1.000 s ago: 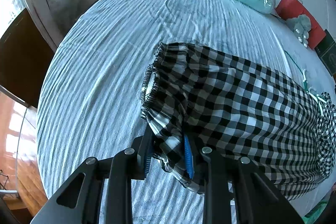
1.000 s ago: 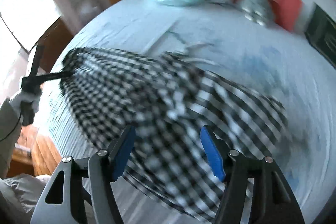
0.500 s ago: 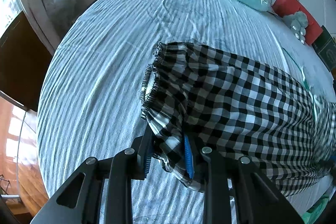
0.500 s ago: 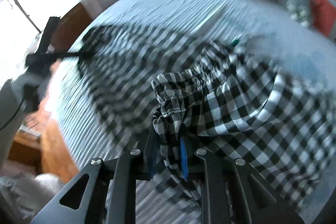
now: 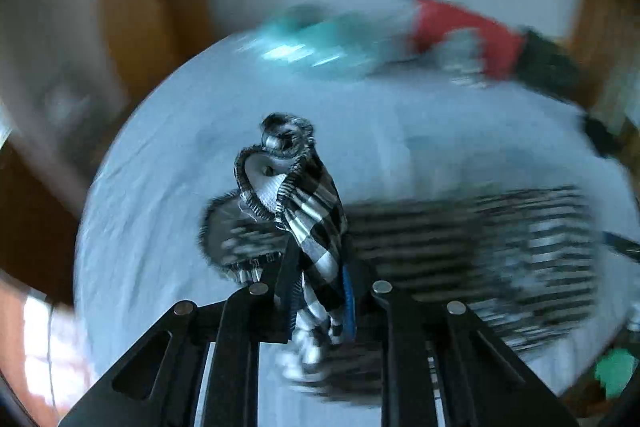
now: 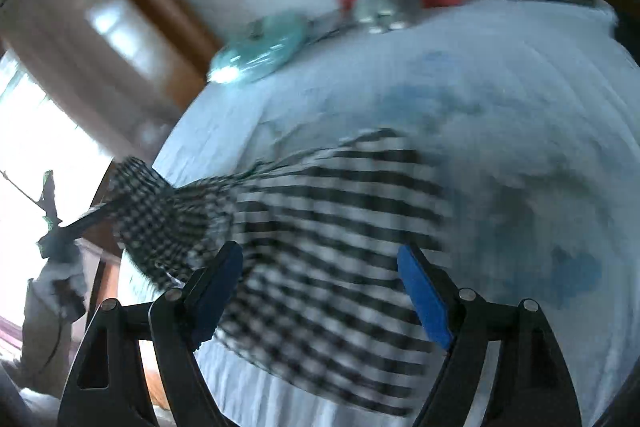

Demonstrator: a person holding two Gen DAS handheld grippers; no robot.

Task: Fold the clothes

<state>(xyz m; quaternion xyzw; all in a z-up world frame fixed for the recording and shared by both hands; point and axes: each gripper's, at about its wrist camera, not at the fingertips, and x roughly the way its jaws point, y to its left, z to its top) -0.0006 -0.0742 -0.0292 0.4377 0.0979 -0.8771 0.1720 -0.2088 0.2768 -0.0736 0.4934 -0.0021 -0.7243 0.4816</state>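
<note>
Left hand-held gripper point(image 5: 320, 301) clamps bunched waistband of one checked garment point(image 6: 320, 247), jaws just closed tighter. Right hand-held gripper point(image 6: 320, 291) just opened wide, nothing pinched. Garment trails across bed point(image 6: 500, 99).

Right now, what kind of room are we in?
Probably a bedroom. A wide bed with a pale blue sheet fills the view, a stuffed toy sits at its far edge, and checked clothing lies on it.

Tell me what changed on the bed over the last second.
The right tool let go of the black-and-white checked garment; its jaws have just opened. The left tool lifted its bunched corner off the pale blue bedsheet. Unchanged: the left grip.
</note>
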